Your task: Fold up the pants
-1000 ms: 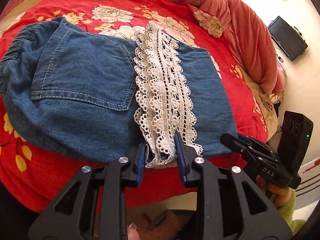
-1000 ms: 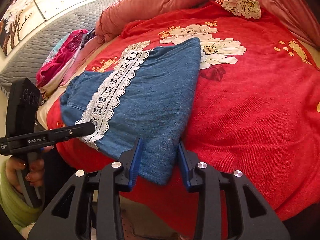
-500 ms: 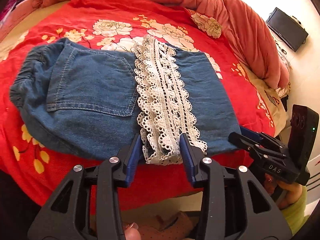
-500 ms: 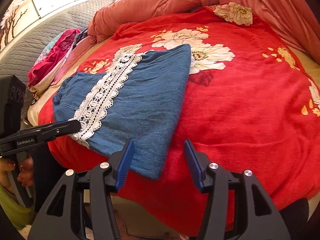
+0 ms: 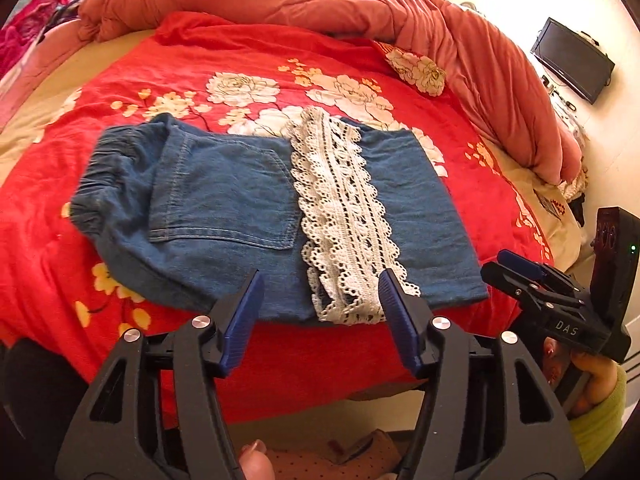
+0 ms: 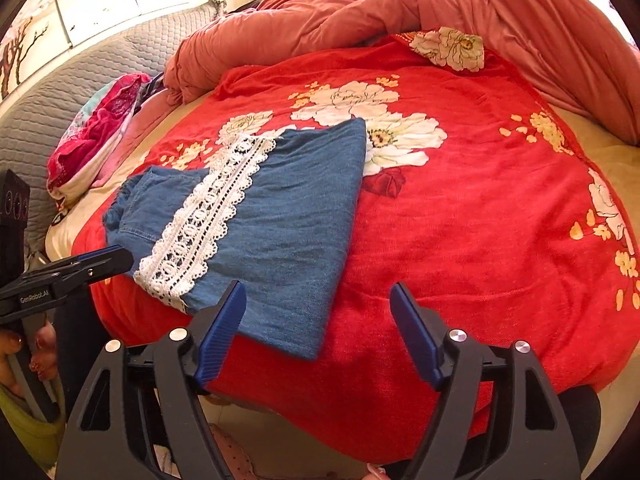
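Observation:
The blue denim pants (image 5: 224,200) lie folded flat on the red floral bedspread (image 5: 280,60), near its front edge. A white lace hem (image 5: 344,220) runs across their middle. They also show in the right wrist view (image 6: 288,216) with the lace (image 6: 208,216). My left gripper (image 5: 318,308) is open and empty, just in front of the lace end, clear of the cloth. My right gripper (image 6: 316,320) is open and empty, at the pants' near right corner. It also shows in the left wrist view (image 5: 520,276).
A bunched salmon duvet (image 5: 320,0) lies along the back and right of the bed. A pile of pink clothes (image 6: 100,132) sits at the far left by the grey quilted headboard (image 6: 60,92). A black screen (image 5: 572,60) hangs on the right wall.
Both grippers opened wide, let go of the pants' front edge, and pulled back and up. The pants stay folded on the bed.

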Available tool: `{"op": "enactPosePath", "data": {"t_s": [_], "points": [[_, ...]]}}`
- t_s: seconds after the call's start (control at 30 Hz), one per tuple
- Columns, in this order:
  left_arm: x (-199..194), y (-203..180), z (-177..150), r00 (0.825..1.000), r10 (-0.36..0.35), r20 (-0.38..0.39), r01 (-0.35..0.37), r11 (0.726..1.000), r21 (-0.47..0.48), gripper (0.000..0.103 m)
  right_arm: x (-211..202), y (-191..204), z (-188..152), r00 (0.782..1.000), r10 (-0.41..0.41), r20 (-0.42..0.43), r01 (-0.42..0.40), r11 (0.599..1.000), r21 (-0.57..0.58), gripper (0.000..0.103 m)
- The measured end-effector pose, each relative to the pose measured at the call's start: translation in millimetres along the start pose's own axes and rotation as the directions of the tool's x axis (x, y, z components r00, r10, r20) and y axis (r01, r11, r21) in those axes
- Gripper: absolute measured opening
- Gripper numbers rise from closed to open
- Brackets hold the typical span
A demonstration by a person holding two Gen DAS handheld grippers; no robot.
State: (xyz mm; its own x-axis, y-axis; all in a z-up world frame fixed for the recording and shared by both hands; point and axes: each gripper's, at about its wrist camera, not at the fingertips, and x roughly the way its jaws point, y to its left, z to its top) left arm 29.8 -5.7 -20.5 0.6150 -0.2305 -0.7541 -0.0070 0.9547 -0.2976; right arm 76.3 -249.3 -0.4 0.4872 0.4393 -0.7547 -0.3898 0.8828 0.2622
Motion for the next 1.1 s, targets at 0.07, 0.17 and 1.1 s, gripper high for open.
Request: {"op": "enactPosePath", "data": {"t_s": [0.07,0.17,1.1], "points": [[-3,4,-1,1.000,0.011,0.003,-0.011,1.000,-0.008,0.057,-2,2,0,1.000,-0.005,0.005,0.005,1.000,0.003,0.074],[-7,10,-1,1.000,0.019,0.009,-0.019,1.000,-0.019,0.060,-2,5,2,1.000,-0.012,0.007,0.012,1.000,0.006,0.074],[-23,94,-7,0.990,0.129,0.063,-0.119,0.981,-0.150,0.093,11,60,53,0.998,-0.006,0.057,0.012,0.993,-0.114,0.086]]}}
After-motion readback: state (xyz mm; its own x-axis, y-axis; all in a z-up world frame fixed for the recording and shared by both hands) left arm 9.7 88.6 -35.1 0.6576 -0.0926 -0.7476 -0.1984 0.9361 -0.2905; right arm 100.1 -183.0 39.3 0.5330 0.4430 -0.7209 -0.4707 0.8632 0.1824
